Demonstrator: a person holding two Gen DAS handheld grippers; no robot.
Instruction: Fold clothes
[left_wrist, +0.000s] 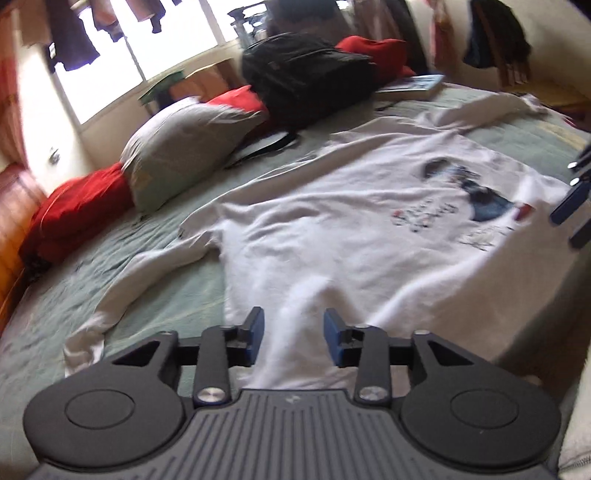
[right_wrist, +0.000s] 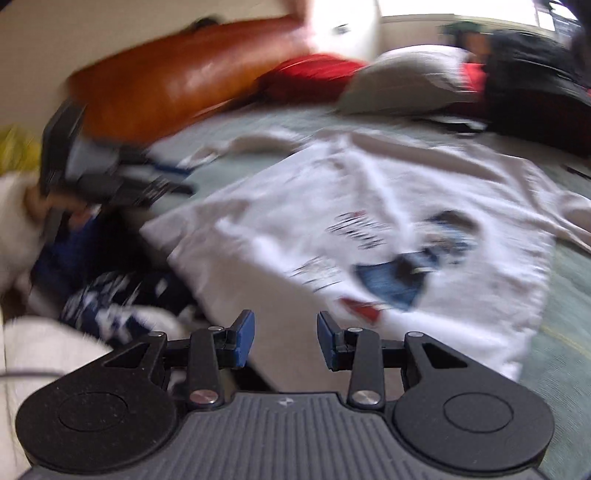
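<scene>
Both hand-held grippers (left_wrist: 293, 334) (right_wrist: 286, 339) wide and empty, white printed sweatshirt (left_wrist: 351, 229) spread, wrinkled, sleeves out

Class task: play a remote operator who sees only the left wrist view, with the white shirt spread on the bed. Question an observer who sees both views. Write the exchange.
Operator: Is the right gripper holding anything?
Observer: No. The right gripper is open and empty, just short of the shirt hem.
Operator: What lies beside the bed on that side?
Observer: A pile of dark blue and white clothes, left of the gripper.
Operator: Anything past the red pillow?
Observer: A glossy brown headboard runs behind it.
</scene>
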